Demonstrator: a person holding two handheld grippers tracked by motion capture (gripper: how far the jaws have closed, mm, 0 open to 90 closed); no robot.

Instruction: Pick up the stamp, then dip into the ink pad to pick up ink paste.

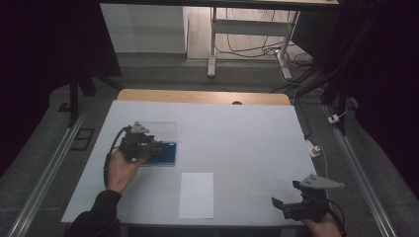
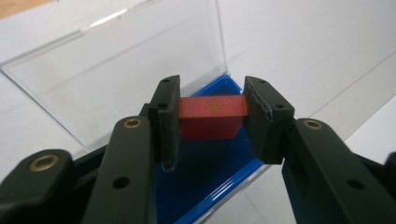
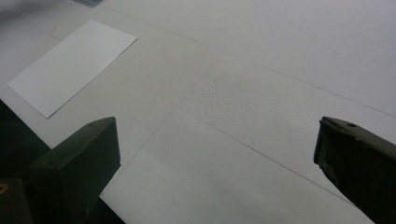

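Your left gripper point(image 2: 212, 123) pinches the red block point(image 2: 212, 116) between both pads, just above the blue case point(image 2: 212, 172) — lid point(image 2: 116, 79) open, case toward the tabletop's left edge. Your right gripper point(image 3: 217, 154) — jaws spread, nothing between — sits near the front right corner, the white sheet point(image 3: 70, 65) beside it.

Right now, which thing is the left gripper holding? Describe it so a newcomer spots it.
On the white table, find the open blue case with its clear lid at the left. Just above its blue floor, the left gripper clamps a small red block, the one red thing there.
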